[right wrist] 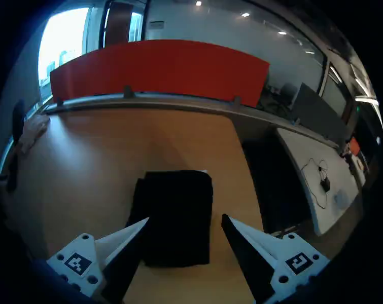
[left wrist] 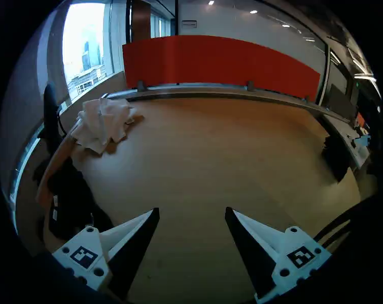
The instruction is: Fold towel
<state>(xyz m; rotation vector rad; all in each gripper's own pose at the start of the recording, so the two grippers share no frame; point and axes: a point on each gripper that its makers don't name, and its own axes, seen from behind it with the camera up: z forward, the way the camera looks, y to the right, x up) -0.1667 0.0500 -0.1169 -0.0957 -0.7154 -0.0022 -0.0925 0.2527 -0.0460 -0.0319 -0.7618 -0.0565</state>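
Observation:
A folded black towel [right wrist: 177, 202] lies flat on the wooden table [right wrist: 90, 162], a neat rectangle near the front edge. My right gripper [right wrist: 184, 218] hovers open just over its near half, one finger to each side, gripping nothing. A crumpled pile of white towels [left wrist: 104, 123] sits at the table's far left corner, and appears small at the left edge [right wrist: 33, 130] in the right gripper view. My left gripper [left wrist: 191, 209] stands open over bare tabletop [left wrist: 206, 152], well short of the white pile.
A red partition [left wrist: 216, 61] runs along the table's far edge. A dark heap [left wrist: 72, 202] lies at the table's left edge, and a black chair [left wrist: 50, 114] stands beyond it. A white desk with cables [right wrist: 318, 172] stands to the right across a gap.

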